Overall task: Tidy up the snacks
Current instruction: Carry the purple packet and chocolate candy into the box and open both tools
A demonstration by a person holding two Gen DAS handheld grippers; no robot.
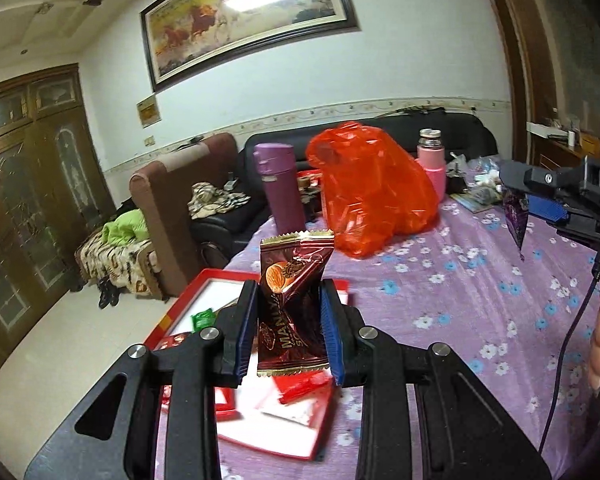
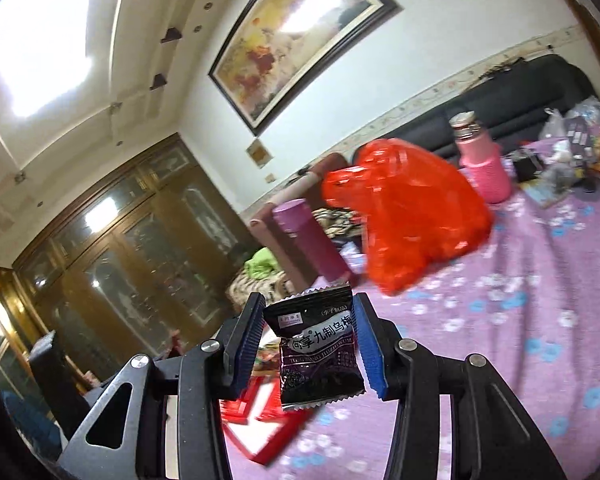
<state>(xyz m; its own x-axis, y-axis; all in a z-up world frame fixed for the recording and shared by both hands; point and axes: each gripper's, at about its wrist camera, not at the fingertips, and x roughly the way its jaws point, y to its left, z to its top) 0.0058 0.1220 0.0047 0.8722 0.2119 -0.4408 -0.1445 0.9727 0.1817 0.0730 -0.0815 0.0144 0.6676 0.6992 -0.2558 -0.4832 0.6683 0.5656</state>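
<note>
My left gripper (image 1: 289, 322) is shut on a dark red almond chocolate packet (image 1: 294, 300), held upright above a red and white tray (image 1: 188, 300) at the table's left edge. The tray holds a green candy (image 1: 202, 319) and red packets (image 1: 306, 386). My right gripper (image 2: 310, 344) is shut on a dark purple plum snack packet (image 2: 318, 354), held above the same tray (image 2: 260, 440). The right gripper also shows in the left wrist view (image 1: 540, 200), with the purple packet (image 1: 516, 220) hanging from it.
A red plastic bag (image 1: 374, 188) sits mid-table on the purple flowered cloth (image 1: 460, 300). A purple flask (image 1: 280, 188) and a pink flask (image 1: 432, 160) stand beside it. Clutter (image 2: 572, 152) lies at the far right. Sofas stand behind the table.
</note>
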